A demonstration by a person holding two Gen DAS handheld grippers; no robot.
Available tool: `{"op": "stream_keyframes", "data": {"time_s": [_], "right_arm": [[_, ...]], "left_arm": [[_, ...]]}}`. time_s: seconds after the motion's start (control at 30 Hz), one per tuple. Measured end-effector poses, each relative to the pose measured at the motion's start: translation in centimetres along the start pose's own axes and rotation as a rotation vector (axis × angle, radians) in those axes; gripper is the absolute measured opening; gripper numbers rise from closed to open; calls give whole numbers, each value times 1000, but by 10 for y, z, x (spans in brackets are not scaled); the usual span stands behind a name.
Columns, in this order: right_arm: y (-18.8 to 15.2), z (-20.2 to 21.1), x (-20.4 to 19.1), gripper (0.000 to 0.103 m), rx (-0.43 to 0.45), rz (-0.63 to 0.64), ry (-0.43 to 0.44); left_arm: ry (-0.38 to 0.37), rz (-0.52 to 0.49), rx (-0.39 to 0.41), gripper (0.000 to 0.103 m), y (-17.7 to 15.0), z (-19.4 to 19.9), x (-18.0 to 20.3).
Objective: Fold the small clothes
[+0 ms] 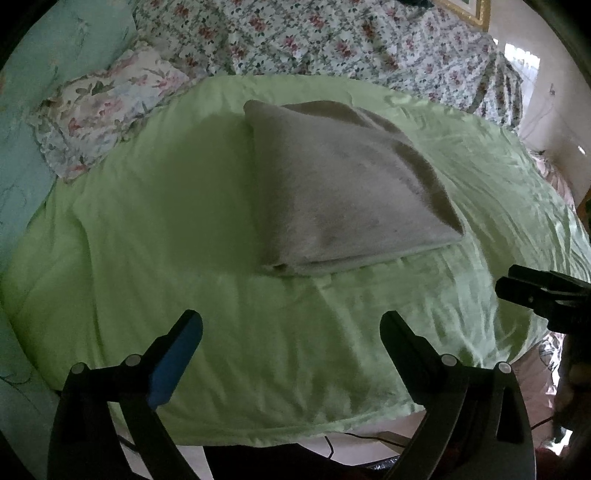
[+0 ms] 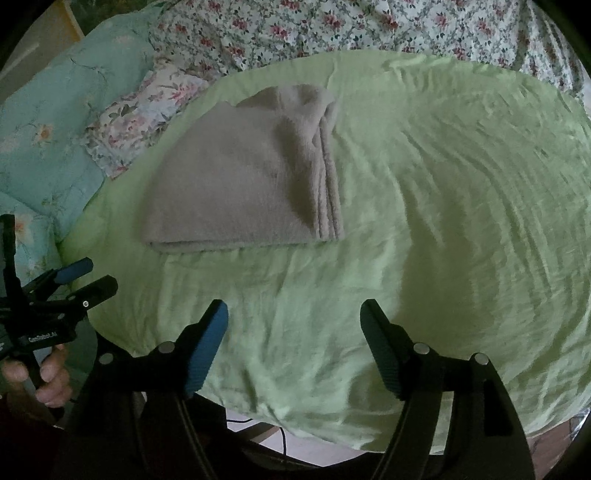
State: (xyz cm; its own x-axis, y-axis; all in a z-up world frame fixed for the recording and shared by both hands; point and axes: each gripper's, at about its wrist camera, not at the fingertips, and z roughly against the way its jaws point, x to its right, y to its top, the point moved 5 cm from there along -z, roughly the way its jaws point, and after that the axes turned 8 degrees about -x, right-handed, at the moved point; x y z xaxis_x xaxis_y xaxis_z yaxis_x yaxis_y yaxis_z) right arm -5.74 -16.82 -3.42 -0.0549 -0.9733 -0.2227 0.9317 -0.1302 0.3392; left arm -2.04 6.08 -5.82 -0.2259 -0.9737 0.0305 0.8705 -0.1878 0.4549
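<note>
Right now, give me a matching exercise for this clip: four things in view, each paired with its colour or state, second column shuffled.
Things:
1. folded towel
2. sheet
3. left gripper
4. quilt

Colour or state:
A. light green, wrinkled
B. open, nothing between its fingers
C. grey, lying in layers
D. white with pink flowers

Pairs: 1-C, 2-A, 3-B, 4-D

Dim bed: green sheet [image 1: 221, 332], floral quilt [image 1: 332, 37], teal pillow [image 2: 66, 129].
</note>
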Motion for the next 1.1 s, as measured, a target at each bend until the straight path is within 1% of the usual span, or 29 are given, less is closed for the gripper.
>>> {"op": "stream_keyframes", "data": {"time_s": [0.13, 0.2, 0.27, 0.33, 0.4, 0.47, 0.6, 0.9, 1.1], "right_arm": [[0, -9, -1, 78, -16, -6, 5], [0, -14, -3, 83, -24, -3, 11], [2, -17, -4, 90, -29, 3, 16], [5, -19, -5, 92, -31, 13, 16], [9, -18, -6, 94, -25, 19, 13], [12, -18, -6, 97, -16, 22, 10], [20, -18, -8, 98, -10, 45, 1], [46, -19, -16, 99, 6, 91, 21], [61, -22, -19, 99, -1, 122, 11]], "left_arm": [[10, 25, -28, 97, 0, -11, -3], [12, 33, -39, 97, 0, -15, -5], [20, 39, -44, 97, 1, -17, -6], [28, 42, -40, 98, 4, -17, -6], [26, 39, -32, 101, 7, -16, -5], [18, 35, -24, 102, 10, -14, -4], [9, 28, -16, 102, 20, -12, -2], [95, -23, 35, 102, 45, -2, 9], [107, -36, 41, 102, 56, -5, 12]]}}
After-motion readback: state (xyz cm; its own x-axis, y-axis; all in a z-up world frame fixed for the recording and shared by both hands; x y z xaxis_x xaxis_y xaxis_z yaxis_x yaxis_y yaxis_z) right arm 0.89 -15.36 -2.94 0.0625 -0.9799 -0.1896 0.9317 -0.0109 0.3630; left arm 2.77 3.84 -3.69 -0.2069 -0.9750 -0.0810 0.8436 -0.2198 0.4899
